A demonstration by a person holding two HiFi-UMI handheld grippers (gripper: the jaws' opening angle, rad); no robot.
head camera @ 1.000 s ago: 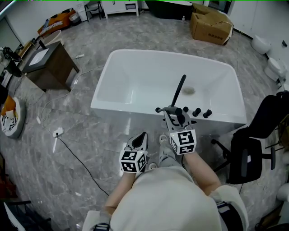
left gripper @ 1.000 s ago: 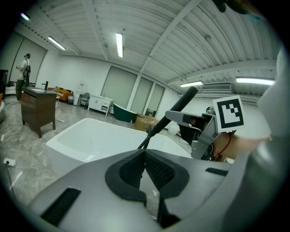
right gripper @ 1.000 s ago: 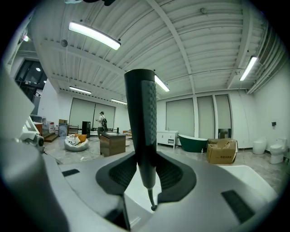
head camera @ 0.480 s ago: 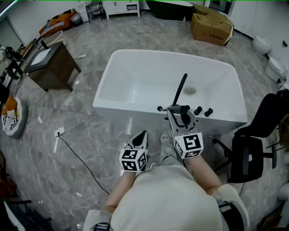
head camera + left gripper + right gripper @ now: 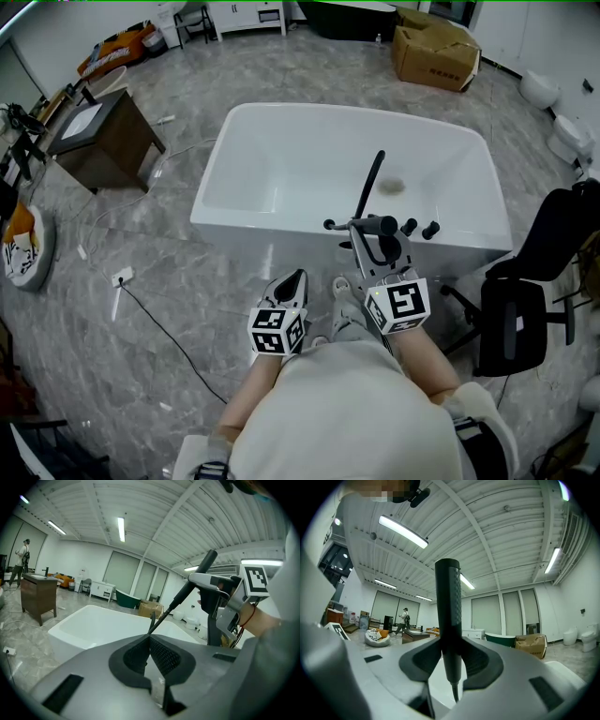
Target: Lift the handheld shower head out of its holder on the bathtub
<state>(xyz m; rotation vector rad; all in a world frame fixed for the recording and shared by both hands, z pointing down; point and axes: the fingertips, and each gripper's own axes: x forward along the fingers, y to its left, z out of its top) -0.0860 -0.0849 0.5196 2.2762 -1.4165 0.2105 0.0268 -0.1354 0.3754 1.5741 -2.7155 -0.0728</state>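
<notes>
The right tool (image 5: 370, 226) is clamped on the shower head (image 5: 370, 186), a slim black wand. Its 2 jaws press the wand's lower part from either side. In the right gripper view the wand stands upright between the pads. Its blunt free end points up toward the ceiling, and its tapered end points down, where a thin hose (image 5: 455, 694) leaves it. From the head view the long axis runs from the tool away from the person, and the free end shows against the white basin of the bathtub (image 5: 281, 141). The gripped end is over the near rim, just beside the black knobs (image 5: 430, 230) mounted there. In the left gripper view the wand slants, upper end toward the top right, and the hose trails down to the left toward the tub. The left tool (image 5: 295, 279) is held low, near the person's body and short of the tub's outer wall. Its 2 jaws are together with nothing between them, and it is well apart from the wand. A black chair (image 5: 511, 319) stands on the marble floor beside the tub's right end.
</notes>
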